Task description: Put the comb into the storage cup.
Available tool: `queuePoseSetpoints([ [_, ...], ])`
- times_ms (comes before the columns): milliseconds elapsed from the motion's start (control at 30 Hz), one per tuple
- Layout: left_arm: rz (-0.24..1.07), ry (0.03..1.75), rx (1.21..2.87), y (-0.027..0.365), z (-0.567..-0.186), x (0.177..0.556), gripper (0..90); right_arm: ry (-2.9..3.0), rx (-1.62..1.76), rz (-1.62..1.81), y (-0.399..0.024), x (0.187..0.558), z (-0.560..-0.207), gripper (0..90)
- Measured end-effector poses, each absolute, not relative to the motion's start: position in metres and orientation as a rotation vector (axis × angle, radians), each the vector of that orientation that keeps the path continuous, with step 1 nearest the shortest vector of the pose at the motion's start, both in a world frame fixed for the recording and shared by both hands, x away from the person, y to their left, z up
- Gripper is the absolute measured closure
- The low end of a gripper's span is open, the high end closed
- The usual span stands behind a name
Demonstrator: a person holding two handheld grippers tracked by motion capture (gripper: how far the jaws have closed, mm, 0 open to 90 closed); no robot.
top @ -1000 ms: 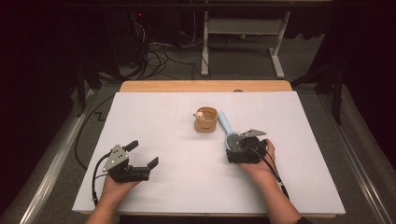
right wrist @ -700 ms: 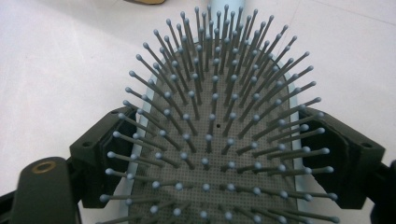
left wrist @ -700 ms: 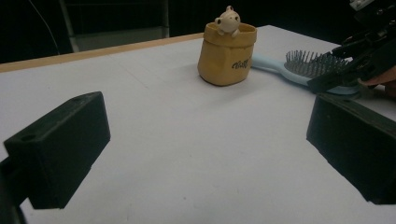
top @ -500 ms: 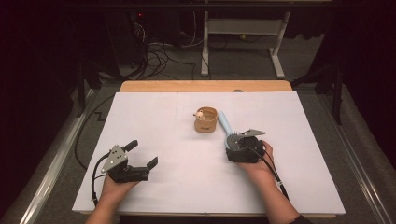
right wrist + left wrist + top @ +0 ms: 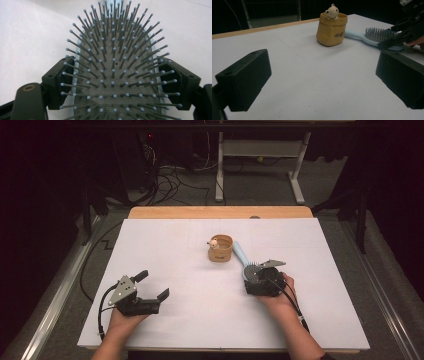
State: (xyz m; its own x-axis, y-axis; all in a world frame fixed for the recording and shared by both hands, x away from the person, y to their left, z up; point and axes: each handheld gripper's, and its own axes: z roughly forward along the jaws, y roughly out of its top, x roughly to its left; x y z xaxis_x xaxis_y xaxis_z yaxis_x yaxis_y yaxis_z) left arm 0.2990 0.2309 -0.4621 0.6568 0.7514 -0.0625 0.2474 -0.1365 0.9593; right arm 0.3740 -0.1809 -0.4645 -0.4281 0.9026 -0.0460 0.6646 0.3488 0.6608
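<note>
A: Where does the hairbrush (image 5: pixel 248 265) sit?

B: On the white sheet (image 5: pixel 190 320), right of centre. Its pale blue handle angles up toward the tan pouch (image 5: pixel 220 249) with the little figure on its rim and ends just beside it. The bristles face up.

A: And the right gripper (image 5: pixel 255 276)?

B: Its jaws have just been closing, and now they clamp the brush head, one pad on each long edge of the head; the right gripper view shows the bristles standing between them.

A: The left gripper (image 5: pixel 152 286)?

B: Jaws wide apart, nothing between them. It rests low over the near left part of the sheet, well apart from the brush and the pouch.

A: How much room is around?

B: Bare sheet lies between the two grippers and across the whole left half. The right hand (image 5: pixel 280 292) has open sheet to its right up to that edge. The near edge runs close below both hands. A strip of wooden table edge (image 5: pixel 220 212) shows along the far side, beyond the pouch.
</note>
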Motion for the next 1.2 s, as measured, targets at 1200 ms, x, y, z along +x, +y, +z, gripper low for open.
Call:
queuePoseSetpoints([
  [1200,0.512,0.807,1.707,0.229,-0.462,0.298,1.6,2.239,1.312,0.866,-0.235,0.306,-0.468,20.1],
])
